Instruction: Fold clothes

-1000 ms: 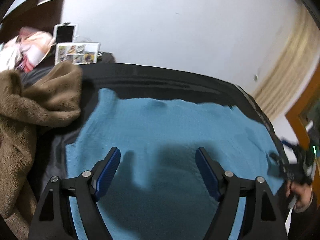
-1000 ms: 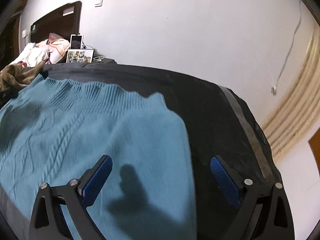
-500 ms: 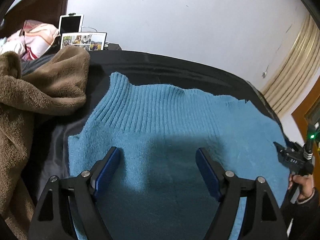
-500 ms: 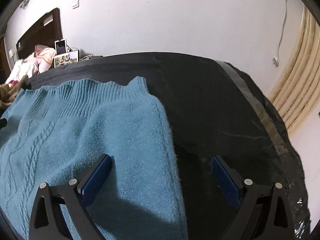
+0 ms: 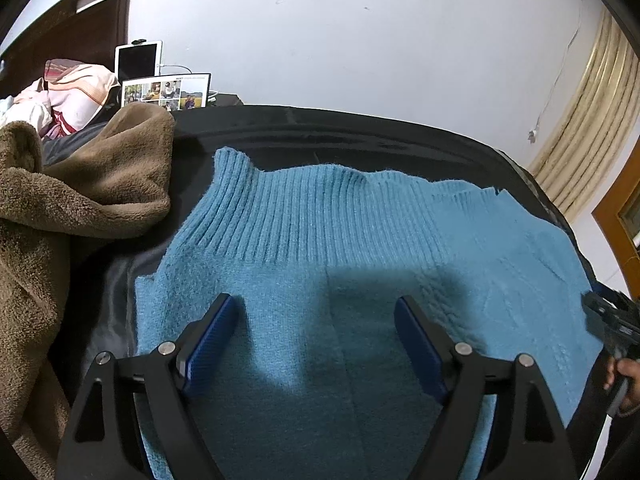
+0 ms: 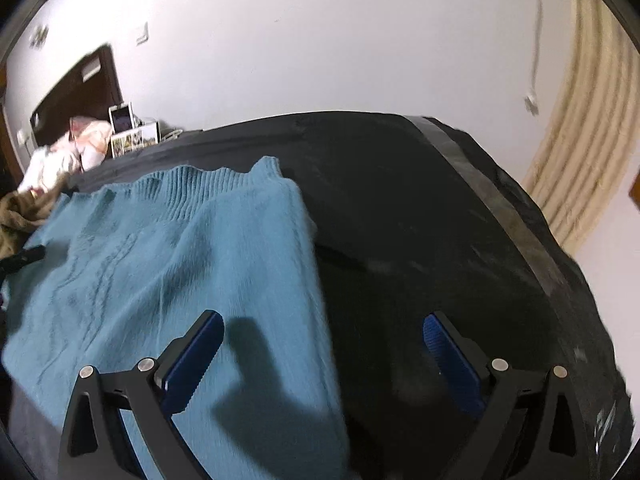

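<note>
A teal knit sweater (image 5: 360, 248) lies spread flat on a black surface (image 5: 360, 136), its ribbed hem toward the far side. My left gripper (image 5: 316, 328) is open and empty just above the sweater's left part. In the right wrist view the sweater (image 6: 160, 264) fills the left half. My right gripper (image 6: 324, 344) is open and empty, straddling the sweater's right edge, its left finger over the knit and its right finger over the black surface (image 6: 440, 220). The right gripper (image 5: 612, 324) also shows at the right edge of the left wrist view.
A brown fleece blanket (image 5: 72, 208) is heaped on the left beside the sweater. A photo frame (image 5: 164, 92), a tablet (image 5: 138, 60) and pink bedding (image 5: 72, 88) sit at the far left. Curtains (image 6: 580, 152) hang at the right.
Both grippers have come lower and closer to the sweater. The sweater's ribbed hem now lies flat and settled. The right gripper has shifted so it straddles the sweater's right edge.
</note>
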Tool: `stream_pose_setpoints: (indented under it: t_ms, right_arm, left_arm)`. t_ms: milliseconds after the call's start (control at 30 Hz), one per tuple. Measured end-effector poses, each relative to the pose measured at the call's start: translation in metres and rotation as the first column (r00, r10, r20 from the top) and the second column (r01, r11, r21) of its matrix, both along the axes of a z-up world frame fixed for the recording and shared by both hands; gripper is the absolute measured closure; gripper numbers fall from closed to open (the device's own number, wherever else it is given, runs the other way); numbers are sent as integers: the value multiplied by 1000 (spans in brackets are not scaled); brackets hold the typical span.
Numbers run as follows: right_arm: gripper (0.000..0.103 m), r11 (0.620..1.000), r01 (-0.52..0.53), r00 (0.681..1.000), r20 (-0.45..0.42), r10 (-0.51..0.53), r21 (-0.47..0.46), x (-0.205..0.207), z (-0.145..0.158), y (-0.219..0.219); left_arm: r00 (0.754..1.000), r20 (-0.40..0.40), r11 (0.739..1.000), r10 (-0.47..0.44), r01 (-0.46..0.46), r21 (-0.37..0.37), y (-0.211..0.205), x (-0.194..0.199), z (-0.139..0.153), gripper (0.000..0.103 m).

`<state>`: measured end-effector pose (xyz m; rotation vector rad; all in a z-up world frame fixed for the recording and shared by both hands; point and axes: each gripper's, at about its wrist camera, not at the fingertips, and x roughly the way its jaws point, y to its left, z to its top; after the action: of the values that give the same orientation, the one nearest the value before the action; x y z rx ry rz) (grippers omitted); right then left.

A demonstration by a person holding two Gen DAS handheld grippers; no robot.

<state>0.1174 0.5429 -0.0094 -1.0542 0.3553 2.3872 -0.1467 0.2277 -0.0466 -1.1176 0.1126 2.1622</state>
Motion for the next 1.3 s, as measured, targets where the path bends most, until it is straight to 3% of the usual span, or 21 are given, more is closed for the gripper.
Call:
stream_pose_setpoints:
  t_ms: [133,300,500,767,1033,1300]
  right_arm:
    - [2,986,54,996,-61,-64,-157,40,0,11]
    - [2,933,82,988,-93,-122,-350,78,-17,19]
    - [2,870,26,978,-168,-124,-492,82,-23,11]
    - [1,863,-17,978,-187,-90,-505,58,-25,-8]
    - [1,884,31,958,-239,-160,-467,48,-29,-12]
    - [0,817,7,935,-286,-210,-576,35,-34,-12]
  left_arm:
    - [1000,1,1000,1,-1,3,-1,0,0,19]
    - [1000,2,1000,3,-3,6,-2,0,1,19]
    - [1000,5,1000,5,-5,12,-4,0,1,19]
    - [1000,9,1000,3,-4,17,-5,0,0,19]
    - [1000,9,1000,3,-3,17,-5,0,0,19]
    - [1000,4,1000,2,-2,9,-5,0,0,19]
